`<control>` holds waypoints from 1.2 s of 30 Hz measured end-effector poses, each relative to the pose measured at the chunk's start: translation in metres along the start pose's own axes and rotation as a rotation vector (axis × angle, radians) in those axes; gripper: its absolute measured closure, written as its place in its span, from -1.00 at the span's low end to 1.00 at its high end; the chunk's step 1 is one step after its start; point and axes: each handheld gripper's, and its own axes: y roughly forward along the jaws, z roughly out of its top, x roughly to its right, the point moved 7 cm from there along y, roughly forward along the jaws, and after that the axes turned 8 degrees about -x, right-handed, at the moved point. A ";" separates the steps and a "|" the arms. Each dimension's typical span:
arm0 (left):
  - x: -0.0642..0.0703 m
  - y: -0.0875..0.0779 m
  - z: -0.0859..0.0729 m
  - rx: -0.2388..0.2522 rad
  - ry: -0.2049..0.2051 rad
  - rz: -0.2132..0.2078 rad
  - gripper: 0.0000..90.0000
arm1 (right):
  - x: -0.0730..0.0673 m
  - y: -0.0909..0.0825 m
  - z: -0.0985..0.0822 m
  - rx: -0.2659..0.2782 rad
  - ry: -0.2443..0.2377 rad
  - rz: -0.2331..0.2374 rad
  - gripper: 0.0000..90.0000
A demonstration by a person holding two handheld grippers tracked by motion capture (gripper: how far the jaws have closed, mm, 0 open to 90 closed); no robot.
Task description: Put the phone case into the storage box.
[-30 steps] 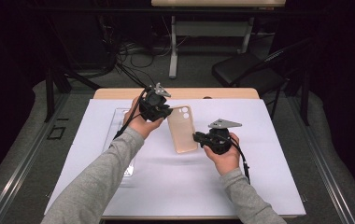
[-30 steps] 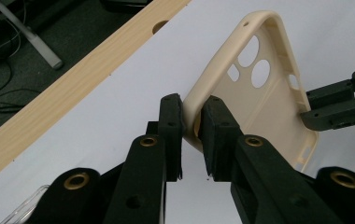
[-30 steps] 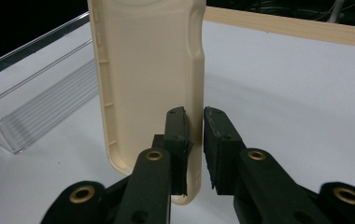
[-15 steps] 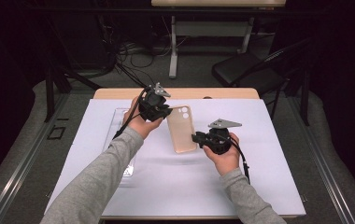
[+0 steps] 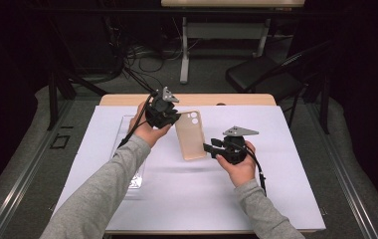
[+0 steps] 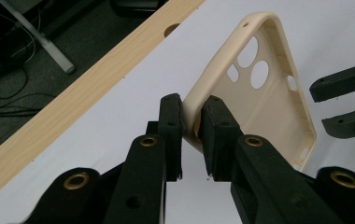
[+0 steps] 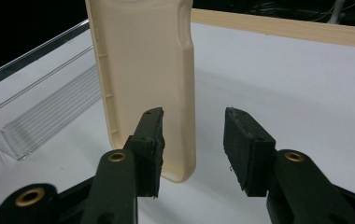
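We judge the step in hand to be a handover of the cream phone case (image 5: 190, 135), held aloft over the white table (image 5: 286, 199); it goes well if the left gripper (image 6: 192, 116) keeps its firm pinch on the case's rim while the right gripper (image 7: 193, 140) draws straight back. The left jaws are clamped on that edge. The right jaws have just been opening and now stand apart at the case's lower end, no longer pressing it.

The phone case (image 5: 190, 136) is plain cream-beige, and both claws are black. The desk (image 5: 187, 99) is pale wood grain under a white sheet (image 5: 286, 149); the tray (image 5: 127, 144) is clear, the person's sleeves grey.
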 end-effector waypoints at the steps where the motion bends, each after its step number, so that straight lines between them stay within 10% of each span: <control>1: -0.001 0.000 0.000 0.001 0.002 0.004 0.76 | 0.001 0.000 0.000 0.002 0.001 -0.005 0.24; 36: -0.021 -0.003 0.002 0.065 0.120 0.140 0.76 | 0.006 0.002 0.000 -0.021 -0.064 -0.057 -0.05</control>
